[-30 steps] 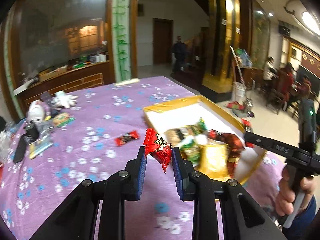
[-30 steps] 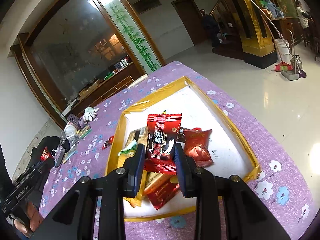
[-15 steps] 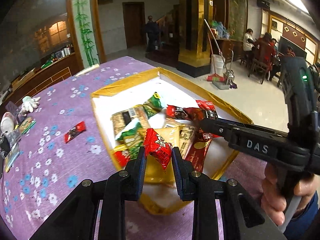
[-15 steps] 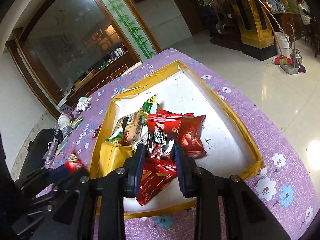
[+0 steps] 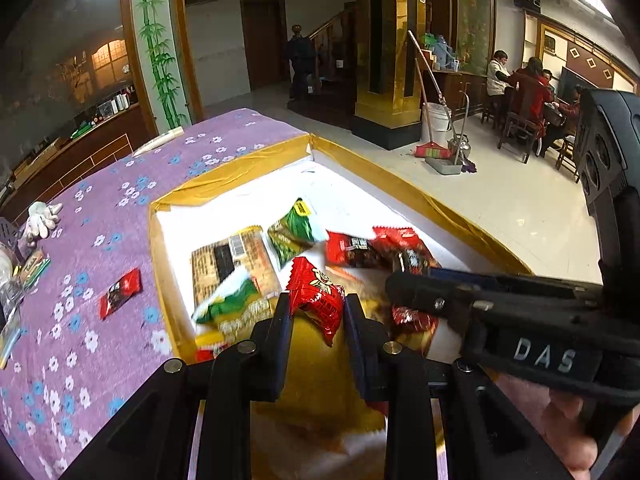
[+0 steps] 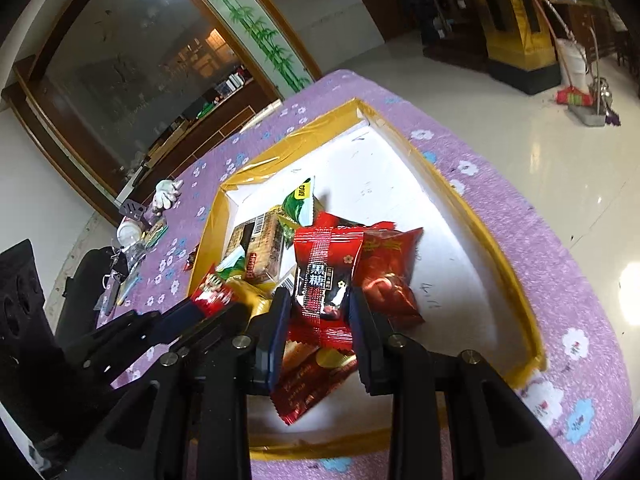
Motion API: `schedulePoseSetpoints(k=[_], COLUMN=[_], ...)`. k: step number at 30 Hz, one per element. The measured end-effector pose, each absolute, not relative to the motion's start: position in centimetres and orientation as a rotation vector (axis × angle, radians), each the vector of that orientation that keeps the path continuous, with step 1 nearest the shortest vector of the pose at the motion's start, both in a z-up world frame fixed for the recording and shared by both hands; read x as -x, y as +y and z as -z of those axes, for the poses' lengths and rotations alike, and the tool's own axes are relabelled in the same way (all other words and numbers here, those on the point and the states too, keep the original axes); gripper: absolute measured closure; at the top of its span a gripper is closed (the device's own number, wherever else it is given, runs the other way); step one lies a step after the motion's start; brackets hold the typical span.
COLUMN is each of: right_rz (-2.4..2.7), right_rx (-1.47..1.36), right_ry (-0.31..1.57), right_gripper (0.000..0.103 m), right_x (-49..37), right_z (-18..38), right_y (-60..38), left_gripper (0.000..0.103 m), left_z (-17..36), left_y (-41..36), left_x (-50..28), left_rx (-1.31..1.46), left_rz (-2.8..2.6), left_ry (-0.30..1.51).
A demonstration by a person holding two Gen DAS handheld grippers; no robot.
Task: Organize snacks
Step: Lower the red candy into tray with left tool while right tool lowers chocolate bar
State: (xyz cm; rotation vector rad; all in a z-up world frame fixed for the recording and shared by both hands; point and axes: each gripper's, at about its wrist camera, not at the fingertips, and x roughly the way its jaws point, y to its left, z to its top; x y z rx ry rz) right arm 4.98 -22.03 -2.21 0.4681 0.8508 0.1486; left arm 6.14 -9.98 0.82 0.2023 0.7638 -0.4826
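The left tongs (image 5: 316,312) carried the red candy (image 5: 318,294) over the tray (image 5: 224,172).

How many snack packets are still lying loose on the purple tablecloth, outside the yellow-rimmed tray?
1: a small red packet on the purple tablecloth left of the tray. Clutter at the table's far left edge may hide others.

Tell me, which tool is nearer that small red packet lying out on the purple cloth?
Left. The left tool is over the tray's cloth-side edge, nearer the small red packet; the right tool is further in.
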Motion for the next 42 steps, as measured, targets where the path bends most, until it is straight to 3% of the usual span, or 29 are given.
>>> schedulePoseSetpoints(k=[20,42], right_rz=[-0.086,-0.082], right_rx=[-0.432,-0.420], right_ry=[0.844,0.841], right_gripper=[0.075,0.074], right_x=[-7.0,-7.1], right_z=[3.7,3.7], right_y=[-21.8,-21.5], left_gripper=[0.076,0.076], left_z=[0.1,0.0], left_y=[-10.7,-10.9], left_x=[-5.9,-5.9], left_rx=[-0.280,-0.302], left_rz=[0.423,0.388], left_ry=[0.622,0.608])
